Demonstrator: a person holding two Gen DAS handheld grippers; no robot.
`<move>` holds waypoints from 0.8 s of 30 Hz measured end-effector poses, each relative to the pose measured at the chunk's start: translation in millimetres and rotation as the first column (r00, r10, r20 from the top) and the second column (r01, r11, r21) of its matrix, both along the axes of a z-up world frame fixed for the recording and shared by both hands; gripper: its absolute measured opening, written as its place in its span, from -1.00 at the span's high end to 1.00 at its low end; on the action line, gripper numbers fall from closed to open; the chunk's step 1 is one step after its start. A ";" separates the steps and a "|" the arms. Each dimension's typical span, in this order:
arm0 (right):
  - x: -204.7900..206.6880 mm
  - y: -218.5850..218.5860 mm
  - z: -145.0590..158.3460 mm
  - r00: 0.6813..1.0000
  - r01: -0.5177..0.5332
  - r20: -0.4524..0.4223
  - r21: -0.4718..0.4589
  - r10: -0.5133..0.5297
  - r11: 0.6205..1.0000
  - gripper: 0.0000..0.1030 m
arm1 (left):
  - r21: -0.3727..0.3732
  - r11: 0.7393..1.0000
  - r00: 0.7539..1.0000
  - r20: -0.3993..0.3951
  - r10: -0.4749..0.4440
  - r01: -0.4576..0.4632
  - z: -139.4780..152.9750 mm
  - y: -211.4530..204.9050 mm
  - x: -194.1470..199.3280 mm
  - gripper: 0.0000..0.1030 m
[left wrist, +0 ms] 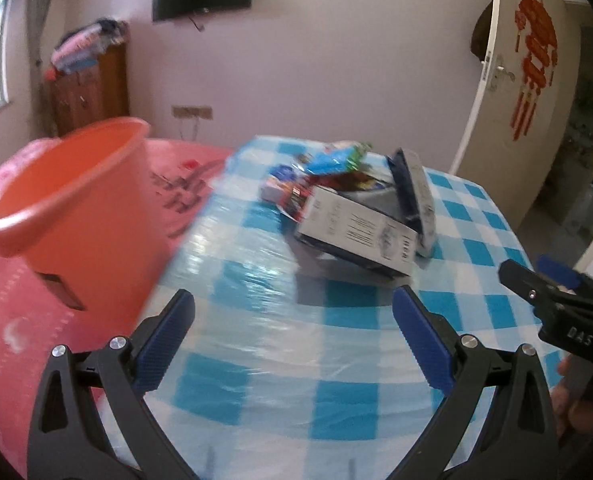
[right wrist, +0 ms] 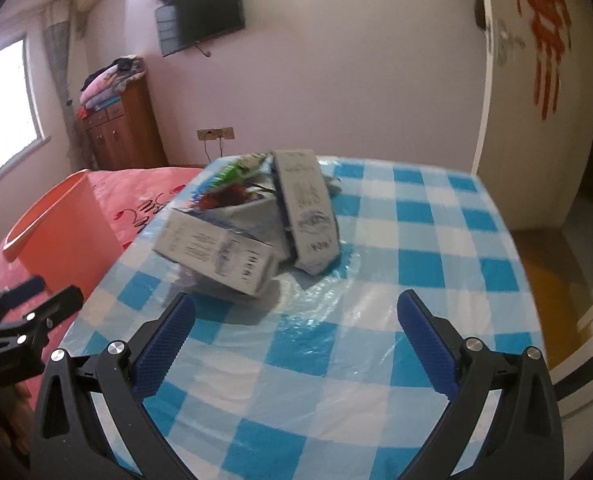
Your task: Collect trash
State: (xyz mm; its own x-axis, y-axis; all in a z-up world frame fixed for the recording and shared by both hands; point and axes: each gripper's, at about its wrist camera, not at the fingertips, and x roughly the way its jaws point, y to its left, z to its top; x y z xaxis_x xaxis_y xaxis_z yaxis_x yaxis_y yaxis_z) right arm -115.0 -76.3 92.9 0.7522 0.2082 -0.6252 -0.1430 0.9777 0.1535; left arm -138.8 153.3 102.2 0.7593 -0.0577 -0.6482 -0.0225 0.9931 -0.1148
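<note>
I hold both tongs, left gripper (left wrist: 292,322) and right gripper (right wrist: 296,324), wide open and empty just short of the trash pile (left wrist: 352,208) on the checked table (left wrist: 280,368), the orange bin (left wrist: 76,208) waiting left of the pile to receive it.

Your left gripper (left wrist: 292,328) hovering over near edge of table (left wrist: 336,392), jaws spread; your right gripper (right wrist: 296,332) hovering alongside to right, jaws spread too. Ahead of you, cardboard box (left wrist: 356,232) lying on table, second box (left wrist: 414,196) leaning against it, wrappers (left wrist: 316,172) piling behind. Bucket (left wrist: 72,208) sitting left of table, on bed (left wrist: 0,340).
</note>
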 end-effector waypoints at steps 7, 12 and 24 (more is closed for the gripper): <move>37.0 -28.4 -12.1 0.999 -0.012 -0.041 0.112 0.016 0.994 -0.92 | -0.237 0.971 0.990 -0.132 -0.051 0.019 -27.8 -17.4 53.9 -0.93; 69.3 -35.4 -11.1 0.998 -0.042 -0.038 0.163 0.049 0.986 -0.91 | -0.356 0.932 0.983 -0.185 -0.009 -0.059 -42.5 -24.5 88.0 -0.93; 137.6 -33.9 -30.7 0.989 -0.100 -0.078 0.238 0.122 0.966 -0.48 | -0.426 0.876 0.953 -0.285 0.107 -0.226 -62.4 -27.6 138.3 -0.92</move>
